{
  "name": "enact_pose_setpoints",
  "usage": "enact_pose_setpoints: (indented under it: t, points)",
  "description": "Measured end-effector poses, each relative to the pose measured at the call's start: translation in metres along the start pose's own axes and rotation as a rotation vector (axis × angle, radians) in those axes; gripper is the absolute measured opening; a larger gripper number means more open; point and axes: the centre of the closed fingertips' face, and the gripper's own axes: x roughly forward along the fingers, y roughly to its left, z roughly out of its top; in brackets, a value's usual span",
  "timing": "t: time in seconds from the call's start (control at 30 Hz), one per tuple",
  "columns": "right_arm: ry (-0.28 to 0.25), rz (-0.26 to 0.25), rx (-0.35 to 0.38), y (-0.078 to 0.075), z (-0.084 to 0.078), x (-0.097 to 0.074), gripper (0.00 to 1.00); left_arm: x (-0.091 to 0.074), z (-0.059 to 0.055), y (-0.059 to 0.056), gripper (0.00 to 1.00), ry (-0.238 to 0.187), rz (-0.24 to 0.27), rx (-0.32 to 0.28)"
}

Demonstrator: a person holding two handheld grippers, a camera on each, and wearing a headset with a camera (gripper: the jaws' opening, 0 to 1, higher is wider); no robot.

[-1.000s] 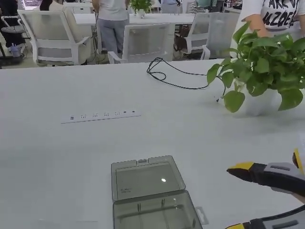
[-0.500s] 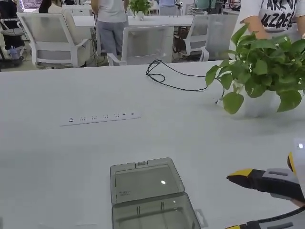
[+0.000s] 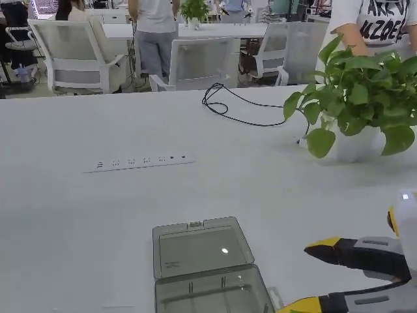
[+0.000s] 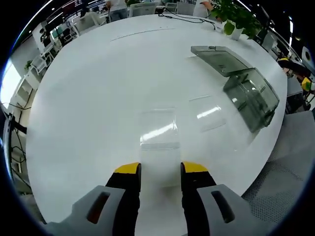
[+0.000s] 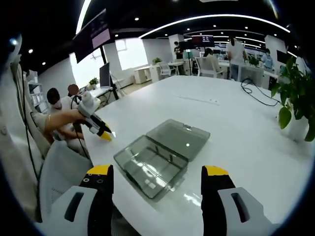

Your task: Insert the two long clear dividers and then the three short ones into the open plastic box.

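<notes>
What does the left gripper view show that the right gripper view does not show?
Left gripper view: clear dividers lying flat on the table, ahead of the open left tongs. Right gripper view: the open right tongs, and a hand carrying the left tongs. Both: the open box, plant and cable.

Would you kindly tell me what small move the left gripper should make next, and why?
Probably ease the left gripper forward and close on the near edge of the nearest divider. Its jaws stand open and empty, that divider lies flat on the table just ahead of them, and the box lies open.
</notes>
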Motion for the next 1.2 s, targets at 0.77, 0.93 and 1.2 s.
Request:
enact_pose_setpoints:
  t: [0.77,0.93,1.2]
  points:
    - [-0.071,0.032,0.19,0.032,0.013,0.045,0.47,-0.028,0.034,-0.034,0.3,-0.291,-0.019,-0.119]
    - [-0.102,0.038,0.223,0.041,0.019,0.055,0.43,-0.038,0.045,-0.044,0.3,-0.353,-0.033,-0.133]
    - [-0.142,0.072,0.271,0.058,0.028,0.069,0.38,-0.045,0.058,-0.068,0.3,-0.42,-0.08,-0.155]
